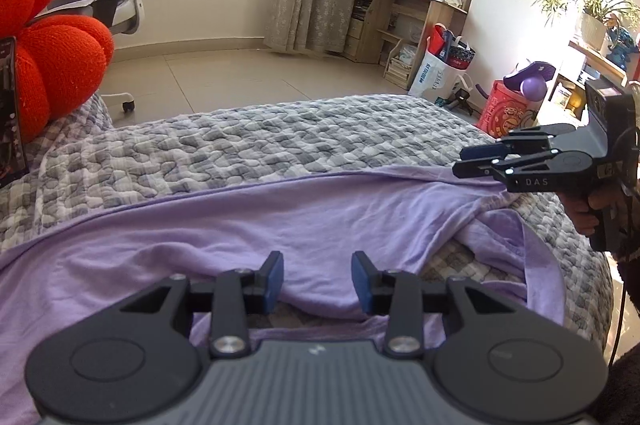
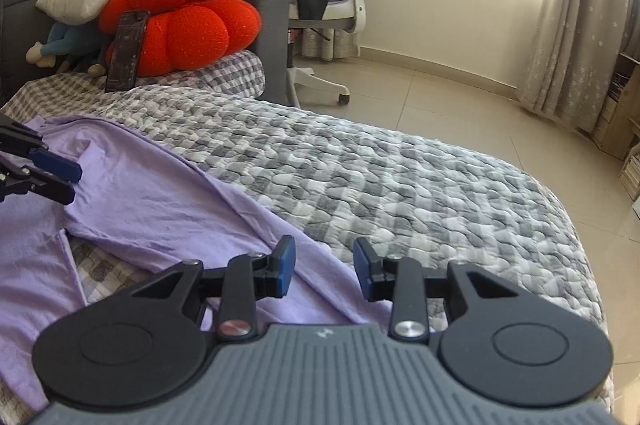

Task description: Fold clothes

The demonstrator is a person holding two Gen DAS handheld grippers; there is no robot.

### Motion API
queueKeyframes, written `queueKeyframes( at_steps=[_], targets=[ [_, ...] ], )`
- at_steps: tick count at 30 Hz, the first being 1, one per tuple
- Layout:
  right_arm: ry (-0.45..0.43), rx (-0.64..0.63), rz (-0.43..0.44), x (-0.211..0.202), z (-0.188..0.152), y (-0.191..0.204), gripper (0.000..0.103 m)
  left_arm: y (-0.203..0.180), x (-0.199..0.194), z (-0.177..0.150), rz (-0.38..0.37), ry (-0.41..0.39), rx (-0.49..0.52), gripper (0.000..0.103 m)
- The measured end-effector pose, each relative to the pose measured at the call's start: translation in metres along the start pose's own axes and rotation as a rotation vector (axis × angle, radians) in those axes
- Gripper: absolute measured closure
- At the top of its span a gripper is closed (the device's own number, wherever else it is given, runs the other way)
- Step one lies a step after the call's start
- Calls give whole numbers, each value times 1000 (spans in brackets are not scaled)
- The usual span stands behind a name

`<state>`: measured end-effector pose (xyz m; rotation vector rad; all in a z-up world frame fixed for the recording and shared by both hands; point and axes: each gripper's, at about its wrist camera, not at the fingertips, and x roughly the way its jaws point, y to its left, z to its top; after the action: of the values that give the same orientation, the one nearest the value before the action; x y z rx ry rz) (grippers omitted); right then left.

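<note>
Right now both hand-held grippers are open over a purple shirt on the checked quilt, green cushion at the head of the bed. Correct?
Not quite: the cushion is red-orange, as the right wrist view shows. The rest holds: left hand-held gripper and right hand-held gripper open over the purple shirt on the checked quilt.

You have one garment [image 1: 248,221] to fold: a pale lilac top of thin, soft knit, plain with no print. It lies spread across the near side of the bed [image 1: 304,141], on the grey-and-white checked quilt, loosely flat but wrinkled, with shallow creases running along its length. Its far edge forms a long, fairly straight seam line. At the right end the cloth bunches and doubles over on itself, and a narrow hemmed strip curls away, leaving a patch of quilt showing between the layers.
</note>
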<state>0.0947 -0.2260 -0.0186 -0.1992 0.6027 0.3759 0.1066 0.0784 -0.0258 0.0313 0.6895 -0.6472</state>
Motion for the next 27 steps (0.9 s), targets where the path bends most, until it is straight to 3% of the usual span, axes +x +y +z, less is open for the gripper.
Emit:
queueKeyframes(
  at_steps=[9, 19, 27],
  targets=[
    [35, -120, 71, 30, 15, 32, 67, 40, -2, 3, 166, -7, -82, 65],
    [36, -190, 52, 45, 21, 45, 67, 74, -8, 3, 334, -22, -70, 61],
    [26, -195, 11, 52, 27, 44, 91, 94, -3, 8, 439, -22, -4, 61]
  ],
)
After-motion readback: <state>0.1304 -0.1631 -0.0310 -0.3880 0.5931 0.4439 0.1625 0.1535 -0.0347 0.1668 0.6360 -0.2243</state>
